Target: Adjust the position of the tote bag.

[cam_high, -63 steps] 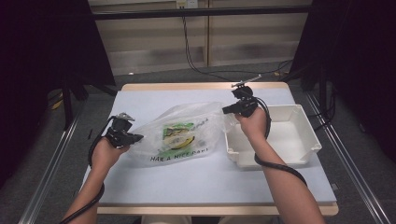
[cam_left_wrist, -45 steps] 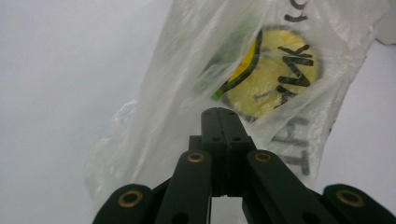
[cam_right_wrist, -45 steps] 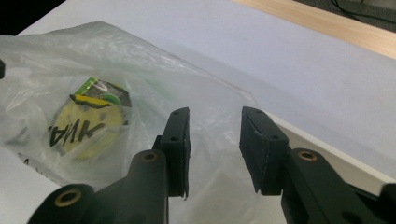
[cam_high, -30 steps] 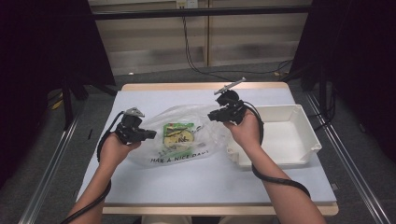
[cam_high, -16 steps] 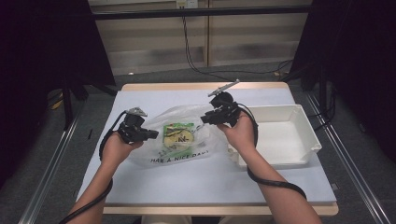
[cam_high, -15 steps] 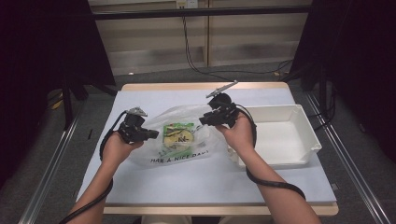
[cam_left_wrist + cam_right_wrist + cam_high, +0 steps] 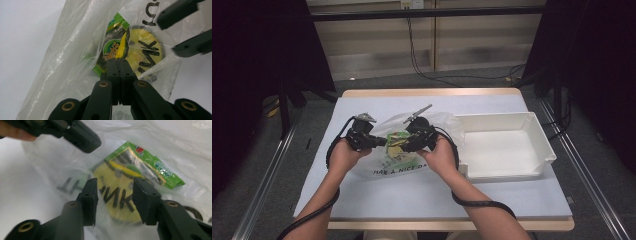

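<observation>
We see a clear plastic bag [image 7: 412,145] lying on the pale table [image 7: 492,185], just to the left of a white tray [image 7: 507,150] that sits near the table's right side. The bag is thin and crinkled, printed with black letters and a yellow round face, and through its film we can make out a green snack packet [image 7: 147,167] inside.

The left gripper [image 7: 379,142] sits at the bag's left edge. In the left gripper view [image 7: 120,63] its two black jaws are pressed flat together with the bag's film pinched between them, so it has a firm hold of the bag there. The green packet lies just beyond the jaw tips, under the plastic.

The right gripper [image 7: 404,144] is over the middle of the bag, close to the left one and well to the left of the tray. Its jaws have just been opening; in the right gripper view [image 7: 115,192] they stand partly apart, one on each side of the yellow printed face. We see the bag's film in the gap between them, but the pads do not press on it, so this gripper holds nothing. The left gripper's dark body shows at the top left of that view, near the bag's edge.
</observation>
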{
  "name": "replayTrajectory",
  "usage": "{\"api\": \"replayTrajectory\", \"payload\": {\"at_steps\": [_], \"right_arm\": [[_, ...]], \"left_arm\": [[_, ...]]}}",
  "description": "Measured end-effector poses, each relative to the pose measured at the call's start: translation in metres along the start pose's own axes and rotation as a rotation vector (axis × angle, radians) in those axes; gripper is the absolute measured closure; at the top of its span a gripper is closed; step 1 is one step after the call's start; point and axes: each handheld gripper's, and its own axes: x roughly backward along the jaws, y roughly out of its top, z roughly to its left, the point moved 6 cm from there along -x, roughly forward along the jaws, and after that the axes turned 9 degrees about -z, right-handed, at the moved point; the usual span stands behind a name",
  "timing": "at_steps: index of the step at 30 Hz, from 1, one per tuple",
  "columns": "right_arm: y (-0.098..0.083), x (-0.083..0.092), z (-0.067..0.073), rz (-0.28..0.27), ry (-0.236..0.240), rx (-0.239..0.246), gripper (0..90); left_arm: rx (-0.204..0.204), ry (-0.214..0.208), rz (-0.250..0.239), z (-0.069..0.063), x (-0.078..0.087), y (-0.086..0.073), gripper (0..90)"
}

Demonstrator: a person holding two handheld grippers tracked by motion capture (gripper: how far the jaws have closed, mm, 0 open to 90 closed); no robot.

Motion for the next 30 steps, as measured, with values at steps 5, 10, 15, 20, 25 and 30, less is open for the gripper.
{"api": "replayTrajectory", "payload": {"at_steps": [5, 10, 15, 20, 25, 30], "right_arm": [[-0.001, -0.031, -0.007, -0.008, -0.031, -0.045, 40.6], [-0.007, -0.045, -0.016, 0.018, -0.087, -0.017, 33.9], [-0.023, -0.052, -0.022, 0.057, -0.088, -0.018, 39.7], [-0.028, -0.043, -0.015, 0.076, -0.058, -0.016, 77.0], [-0.041, -0.029, 0.001, 0.085, 0.019, 0.005, 90.0], [-0.051, -0.019, 0.011, 0.073, 0.054, 0.016, 90.0]], "left_arm": [[0.012, -0.005, 0.016, 0.003, -0.001, -0.006, 90.0], [0.010, -0.011, 0.040, 0.007, 0.001, -0.011, 90.0], [0.013, -0.002, 0.018, 0.007, 0.002, -0.006, 89.5], [-0.007, 0.043, -0.013, 0.009, -0.001, 0.003, 86.2], [-0.018, 0.040, 0.000, 0.004, -0.007, 0.005, 86.2], [-0.012, 0.059, 0.014, 0.008, -0.017, 0.000, 87.8]]}}
